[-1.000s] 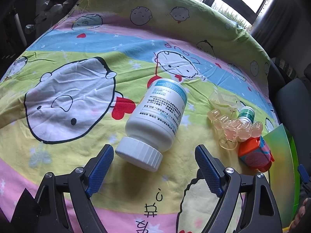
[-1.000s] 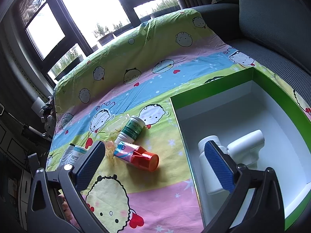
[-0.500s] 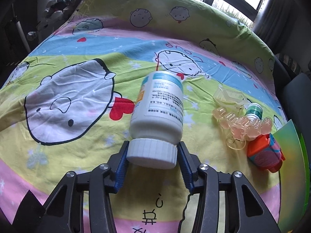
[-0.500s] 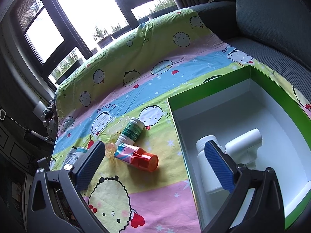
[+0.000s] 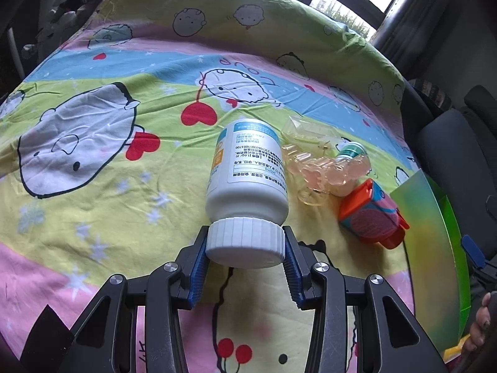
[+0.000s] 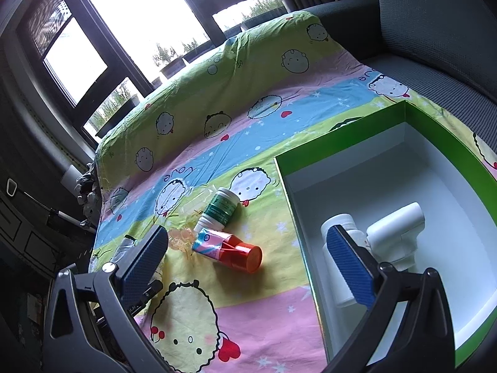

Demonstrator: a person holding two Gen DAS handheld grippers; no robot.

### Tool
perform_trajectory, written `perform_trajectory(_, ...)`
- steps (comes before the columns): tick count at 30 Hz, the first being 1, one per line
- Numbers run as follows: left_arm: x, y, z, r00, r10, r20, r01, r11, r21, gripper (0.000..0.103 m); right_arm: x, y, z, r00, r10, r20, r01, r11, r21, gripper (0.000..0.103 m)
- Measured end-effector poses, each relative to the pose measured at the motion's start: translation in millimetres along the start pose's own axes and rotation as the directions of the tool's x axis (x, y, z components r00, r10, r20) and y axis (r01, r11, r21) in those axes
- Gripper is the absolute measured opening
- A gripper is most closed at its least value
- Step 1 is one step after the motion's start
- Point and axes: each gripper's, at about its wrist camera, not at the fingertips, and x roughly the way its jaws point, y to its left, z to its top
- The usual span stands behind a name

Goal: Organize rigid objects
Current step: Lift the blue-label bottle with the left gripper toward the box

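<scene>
A white pill bottle (image 5: 248,174) with a blue-edged label points away from me over the cartoon bedsheet. My left gripper (image 5: 244,237) is shut on its ribbed white cap, one blue pad on each side. Just right of it lie clear yellowish plastic pieces (image 5: 316,168), a green-labelled bottle (image 5: 351,150) and an orange and pink container (image 5: 369,214). The right wrist view shows the same green bottle (image 6: 222,209) and orange container (image 6: 230,247) on the sheet. My right gripper (image 6: 246,239) hovers open and holds nothing, near the green box (image 6: 341,143).
The white-lined green box holds two white bottles (image 6: 338,227) (image 6: 397,227); its wall (image 5: 435,233) shows at the right of the left wrist view. A person's fingers (image 5: 483,320) show beside it. A grey sofa cushion (image 6: 435,15) lies behind the box, windows beyond the bed.
My left gripper closed on the white bottle's cap, then carried it to the right, close to the clear plastic pieces. The right gripper stayed in place, still open.
</scene>
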Motion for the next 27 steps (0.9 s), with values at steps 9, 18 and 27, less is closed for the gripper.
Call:
perform_trajectory(9, -7, -27, -14, 0.998, -0.061, -0.022, 0.062, 0.996, 0.059, 0.044, 14, 18, -8, 0.994, 0.069, -0.082, -0.072, 0.997, -0.036, 0.102)
perform_trajectory(18, -22, -34, -15, 0.993, -0.118, 0.006, 0.118, 0.991, 0.066, 0.044, 37, 41, -25, 0.977, 0.095, -0.189, -0.112, 0.991, -0.079, 0.102)
perform_trajectory(27, -40, -41, -16, 0.984, -0.173, 0.036, 0.17, 0.982, 0.08, 0.044, 56, 49, -37, 0.931, 0.203, -0.302, -0.215, 0.977, -0.004, 0.102)
